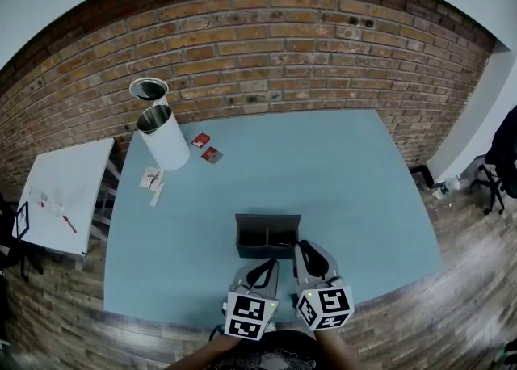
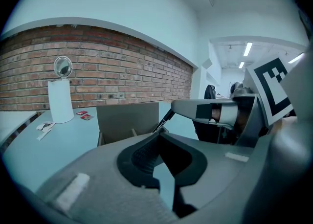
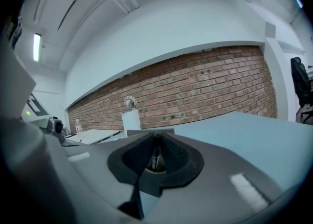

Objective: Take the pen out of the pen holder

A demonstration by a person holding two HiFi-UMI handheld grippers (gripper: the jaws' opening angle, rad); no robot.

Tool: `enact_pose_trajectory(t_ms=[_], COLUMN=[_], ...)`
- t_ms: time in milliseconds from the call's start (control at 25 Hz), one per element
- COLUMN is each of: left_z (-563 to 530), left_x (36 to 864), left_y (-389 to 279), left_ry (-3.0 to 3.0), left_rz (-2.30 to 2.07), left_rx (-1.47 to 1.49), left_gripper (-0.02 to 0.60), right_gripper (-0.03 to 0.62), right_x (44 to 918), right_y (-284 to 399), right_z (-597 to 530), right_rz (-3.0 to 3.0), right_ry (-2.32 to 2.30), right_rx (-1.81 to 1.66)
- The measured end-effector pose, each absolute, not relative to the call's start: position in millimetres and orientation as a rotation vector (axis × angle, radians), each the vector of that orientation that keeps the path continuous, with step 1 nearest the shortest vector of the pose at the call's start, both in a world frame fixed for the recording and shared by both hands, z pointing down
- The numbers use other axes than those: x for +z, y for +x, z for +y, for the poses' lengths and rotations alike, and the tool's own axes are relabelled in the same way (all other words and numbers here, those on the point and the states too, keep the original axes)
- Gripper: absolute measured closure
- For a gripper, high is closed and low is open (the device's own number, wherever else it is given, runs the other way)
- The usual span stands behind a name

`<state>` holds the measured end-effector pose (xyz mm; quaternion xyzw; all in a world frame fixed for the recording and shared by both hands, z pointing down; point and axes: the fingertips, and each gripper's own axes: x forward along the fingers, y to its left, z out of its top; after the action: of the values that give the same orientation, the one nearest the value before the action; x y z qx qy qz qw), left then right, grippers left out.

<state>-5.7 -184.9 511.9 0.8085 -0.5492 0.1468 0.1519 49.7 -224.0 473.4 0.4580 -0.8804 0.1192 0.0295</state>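
Two clenched sets: right gripper (image 3: 155, 140) fingers grasp the pen (image 3: 155, 159) at the pen holder (image 1: 267, 223), near its right corner; left gripper (image 2: 157, 136) fingers pinch nothing. Worktop (image 1: 339, 174) beyond lies bare, near edge close.

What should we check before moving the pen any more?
1. Right hand-held gripper shut on the pen: ok.
2. Pen fully clear of the pen holder: cannot tell.
3. Left hand-held gripper empty, jaws together: ok.
4. Pen holder upright on the table: ok.
5. Bare table to the holder's right for laying the pen down: ok.
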Motion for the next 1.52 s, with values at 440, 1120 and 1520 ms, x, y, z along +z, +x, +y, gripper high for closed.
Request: enact_pose_trajectory(t_ms=[440, 1120, 1520], left_z=[-168.7, -139.6, -125.4], left_x=[508.5, 505.7, 490.3], left_y=[0.9, 4.3, -5.6], left_ry=[2.349, 2.379, 2.382], left_rz=[-1.546, -1.510, -1.545], left_rx=[0.409, 0.378, 0.329], left_gripper=[0.577, 0.577, 0.577], right_gripper=[0.546, 0.546, 0.546], right_x=[449.6, 443.0, 453.5], right_y=[62.4, 65.6, 55.1], right_z=[-204.9, -168.2, -144.1], right_rz=[-2.739, -2.720, -2.692], right_ry=[1.511, 1.543, 1.496], right_rx=[0.279, 0.247, 0.269])
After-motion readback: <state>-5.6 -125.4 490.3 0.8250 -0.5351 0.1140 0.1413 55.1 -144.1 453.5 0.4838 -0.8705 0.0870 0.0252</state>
